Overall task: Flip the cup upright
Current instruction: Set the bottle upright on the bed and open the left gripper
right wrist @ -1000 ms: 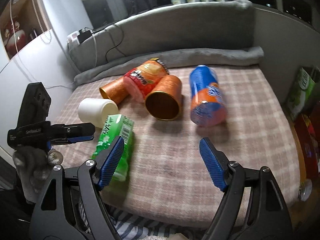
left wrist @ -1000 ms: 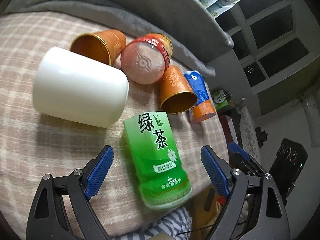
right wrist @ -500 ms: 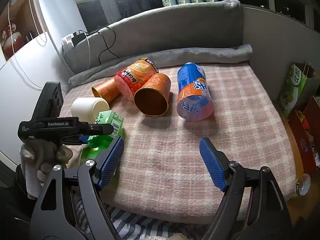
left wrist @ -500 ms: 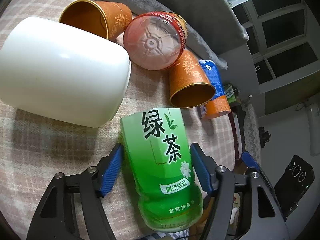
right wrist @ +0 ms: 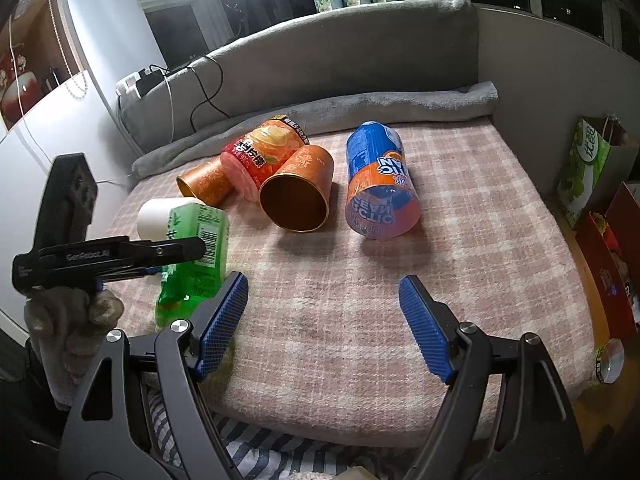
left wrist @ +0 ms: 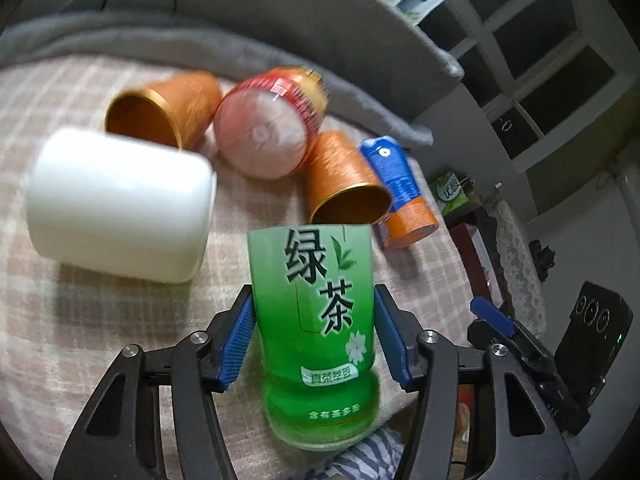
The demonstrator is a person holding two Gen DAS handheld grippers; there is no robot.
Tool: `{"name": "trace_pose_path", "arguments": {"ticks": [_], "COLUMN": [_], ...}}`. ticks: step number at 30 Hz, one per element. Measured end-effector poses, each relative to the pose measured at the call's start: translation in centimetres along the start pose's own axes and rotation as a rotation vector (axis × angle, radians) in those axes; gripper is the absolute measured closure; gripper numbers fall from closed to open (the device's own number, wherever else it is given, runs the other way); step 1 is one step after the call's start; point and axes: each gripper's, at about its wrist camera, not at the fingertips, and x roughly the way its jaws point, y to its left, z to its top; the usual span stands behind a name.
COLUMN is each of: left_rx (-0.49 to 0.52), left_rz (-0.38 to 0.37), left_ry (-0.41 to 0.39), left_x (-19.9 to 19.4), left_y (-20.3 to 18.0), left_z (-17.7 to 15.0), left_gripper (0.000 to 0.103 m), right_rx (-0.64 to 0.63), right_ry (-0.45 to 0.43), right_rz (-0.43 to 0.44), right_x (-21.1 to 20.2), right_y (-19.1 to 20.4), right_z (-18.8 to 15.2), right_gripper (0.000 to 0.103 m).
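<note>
My left gripper (left wrist: 314,336) is shut on a green tea cup (left wrist: 320,312) with Chinese lettering, its blue pads pressing both sides. In the right wrist view the green cup (right wrist: 192,256) is lifted and tilted off the checked blanket (right wrist: 460,240), held by the left gripper (right wrist: 120,252). My right gripper (right wrist: 324,328) is open and empty above the blanket's front part. A white cup (left wrist: 116,204) lies on its side to the left.
Two orange cups (left wrist: 344,184) (left wrist: 160,108), a red cup (left wrist: 268,124) and a blue-orange cup (left wrist: 400,192) lie on their sides behind. A grey padded backrest (right wrist: 360,52) runs along the back. Bags and boxes (right wrist: 592,168) stand right of the bed.
My left gripper closed in around the green cup, shut on it and raised it off the blanket, tilting it. My right gripper stayed open, drawing back slightly.
</note>
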Motion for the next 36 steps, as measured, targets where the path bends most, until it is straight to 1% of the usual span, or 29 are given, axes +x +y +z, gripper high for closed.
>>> {"name": "trace_pose_path", "arguments": {"ticks": [4, 9, 13, 15, 16, 19, 22, 27, 36], "left_rx": [0.076, 0.122, 0.195, 0.265, 0.289, 0.343, 0.377, 0.392, 0.375], "left_rz": [0.044, 0.066, 0.093, 0.143, 0.164, 0.211, 0.224, 0.219, 0.198], "left_ry": [-0.056, -0.105, -0.230, -0.312, -0.334, -0.354, -0.376, -0.364, -0.323], "left_x": [-0.2, -0.2, -0.8, -0.5, -0.3, 0.9, 0.7, -0.1, -0.9], "left_y": [-1.1, -1.8, -2.9, -3.4, -3.5, -3.7, -4.1, -4.5, -4.5], "left_z": [0.1, 0.0, 0.3, 0.3, 0.2, -0.2, -1.1, -2.0, -2.9], "left_gripper": [0.048, 0.048, 0.048, 0.048, 0.048, 0.048, 0.048, 0.048, 0.048], "right_rx": [0.009, 0.016, 0.017, 0.020, 0.021, 0.021, 0.019, 0.017, 0.015], "right_ry": [0.000, -0.001, -0.012, -0.013, -0.015, -0.022, -0.033, -0.047, -0.053], "right_rz": [0.001, 0.007, 0.003, 0.003, 0.002, 0.001, -0.006, -0.002, 0.001], "right_x": [0.0, 0.1, 0.2, 0.2, 0.2, 0.0, -0.3, -0.7, -0.8], "right_y": [-0.1, -0.2, -0.2, -0.2, -0.2, -0.1, -0.1, 0.0, 0.6], "right_z": [0.0, -0.1, 0.0, 0.0, 0.0, 0.0, 0.1, 0.2, 0.0], "right_gripper": [0.022, 0.022, 0.022, 0.022, 0.022, 0.022, 0.022, 0.022, 0.022]}}
